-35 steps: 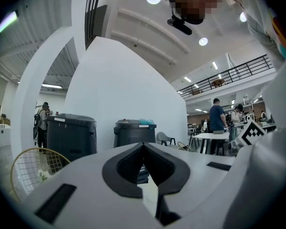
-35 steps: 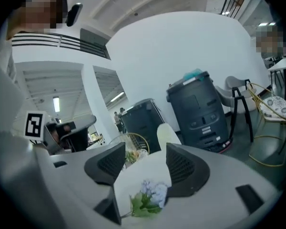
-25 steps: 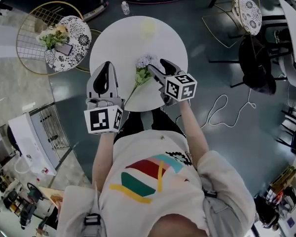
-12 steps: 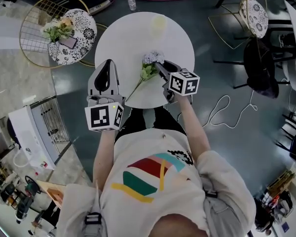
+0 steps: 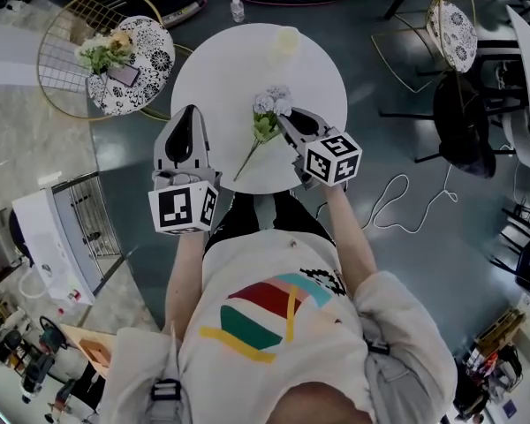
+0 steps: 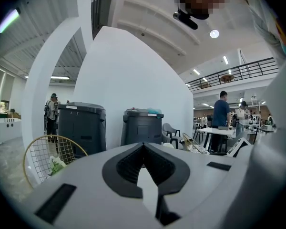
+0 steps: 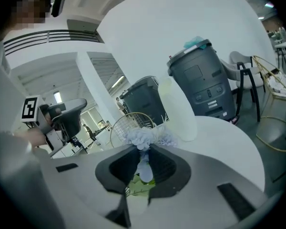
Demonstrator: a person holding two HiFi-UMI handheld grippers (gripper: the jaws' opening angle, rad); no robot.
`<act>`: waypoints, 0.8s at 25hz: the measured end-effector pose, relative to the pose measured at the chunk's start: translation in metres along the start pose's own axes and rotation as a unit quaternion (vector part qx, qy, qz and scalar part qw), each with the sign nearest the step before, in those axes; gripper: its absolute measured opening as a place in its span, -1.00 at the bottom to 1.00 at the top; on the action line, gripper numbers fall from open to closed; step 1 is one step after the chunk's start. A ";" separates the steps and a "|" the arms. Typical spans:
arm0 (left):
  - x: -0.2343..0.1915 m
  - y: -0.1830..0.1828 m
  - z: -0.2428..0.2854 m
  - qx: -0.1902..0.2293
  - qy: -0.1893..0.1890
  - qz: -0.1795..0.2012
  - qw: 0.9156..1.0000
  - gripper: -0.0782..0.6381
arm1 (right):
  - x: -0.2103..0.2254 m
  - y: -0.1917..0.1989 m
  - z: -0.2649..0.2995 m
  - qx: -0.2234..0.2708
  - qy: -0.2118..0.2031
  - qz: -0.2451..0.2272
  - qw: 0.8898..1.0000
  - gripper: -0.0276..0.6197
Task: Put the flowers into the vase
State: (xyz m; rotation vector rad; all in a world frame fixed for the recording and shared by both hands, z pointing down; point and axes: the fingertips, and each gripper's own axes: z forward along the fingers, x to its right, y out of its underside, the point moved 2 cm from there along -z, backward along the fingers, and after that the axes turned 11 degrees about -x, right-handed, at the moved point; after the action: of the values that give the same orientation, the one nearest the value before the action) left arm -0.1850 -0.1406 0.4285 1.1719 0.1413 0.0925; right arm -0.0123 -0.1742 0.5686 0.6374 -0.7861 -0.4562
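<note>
In the head view the flower (image 5: 267, 117) lies slanted on the round white counter (image 5: 216, 69), its pale blossoms at the tips of the right hand-held gripper (image 5: 287, 120) and its stem trailing back toward the person. The vase (image 5: 286, 39), pale and translucent, stands well apart near the counter's far edge. The left hand-held gripper (image 5: 187, 120) hovers over the near-left rim. A wire chair (image 5: 124, 56) beyond holds more flowers. In the left gripper view that hand-held gripper (image 6: 143, 148) has its jaws drawn together with nothing between them. In the right gripper view the jaws of the right hand-held gripper (image 7: 143, 150) are closing narrow on the flower (image 7: 144, 165) just under its blossoms, with the vase (image 7: 178, 109) upright ahead. The grip sits very high, so the long free stem may swing or pivot during the carry and miss the vase's mouth. A squeeze that close to the soft bloom could crush it. The vase looks light, and a nudge from stem or jaws might tip it.
</note>
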 end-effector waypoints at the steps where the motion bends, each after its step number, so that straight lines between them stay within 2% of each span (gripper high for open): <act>1: 0.000 -0.001 -0.001 0.003 0.000 -0.001 1.000 -0.77 | -0.006 -0.004 -0.003 0.004 -0.002 -0.013 1.000 -0.70; 5: 0.002 -0.005 -0.006 0.014 0.003 -0.001 1.000 -0.77 | -0.028 -0.018 -0.019 0.025 -0.008 -0.050 0.998 -0.70; 10: 0.000 -0.015 -0.014 0.036 0.006 -0.002 0.999 -0.77 | -0.062 -0.056 -0.056 0.088 -0.010 -0.099 0.991 -0.70; 16: -0.002 -0.040 -0.015 0.072 0.014 -0.005 0.997 -0.77 | -0.096 -0.126 -0.108 0.166 0.014 -0.201 0.965 -0.70; 20: 0.008 -0.060 -0.015 0.094 0.028 0.003 0.995 -0.77 | -0.101 -0.167 -0.136 0.205 0.041 -0.247 0.946 -0.70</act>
State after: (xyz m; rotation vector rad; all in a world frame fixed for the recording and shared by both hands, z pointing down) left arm -0.1796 -0.1494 0.3671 1.3589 0.1984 0.1190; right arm 0.0047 -0.1862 0.3315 1.2485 -0.6409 -0.7252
